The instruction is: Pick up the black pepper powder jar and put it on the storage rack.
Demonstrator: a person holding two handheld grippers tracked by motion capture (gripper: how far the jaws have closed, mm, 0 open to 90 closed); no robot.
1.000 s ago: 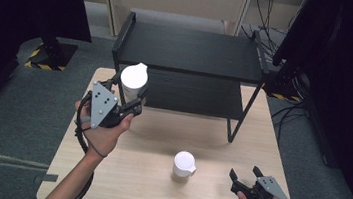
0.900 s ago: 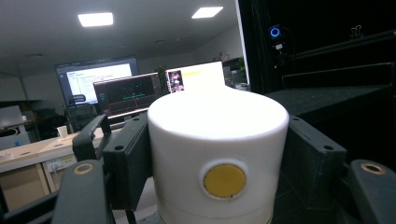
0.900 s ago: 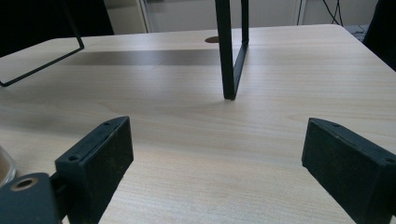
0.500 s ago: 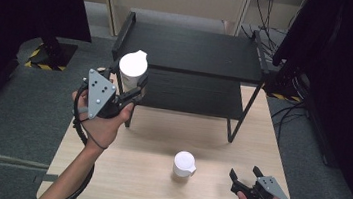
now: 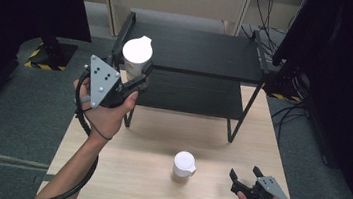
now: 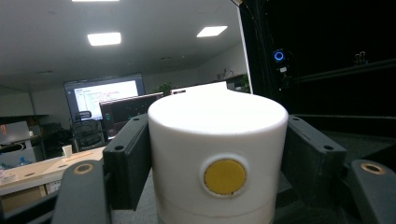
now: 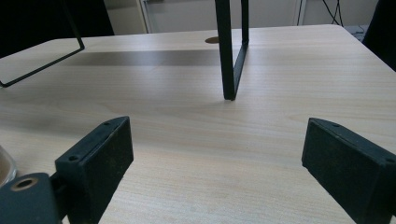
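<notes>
My left gripper point(image 5: 136, 77) is shut on a white cup point(image 5: 137, 54) and holds it upright in the air at the front left corner of the black shelf rack point(image 5: 195, 51). In the left gripper view the white cup point(image 6: 217, 163) sits between both jaws, a yellow dot on its side. A second white cup point(image 5: 183, 164) stands on the wooden table point(image 5: 161, 128) in front of the rack. My right gripper point(image 5: 245, 177) rests low at the table's near right corner, open with nothing between its jaws, and the right gripper point(image 7: 215, 154) faces a rack leg point(image 7: 231, 51).
The black two-tier rack stands on the far half of the table, with thin legs at its front corners. A rounded pale rim point(image 7: 5, 170) shows at the left edge of the right gripper view. Dark curtains flank the table.
My left gripper has lifted the white cup higher and farther back, toward the rack's top shelf. The right gripper and the cup on the table have stayed put.
</notes>
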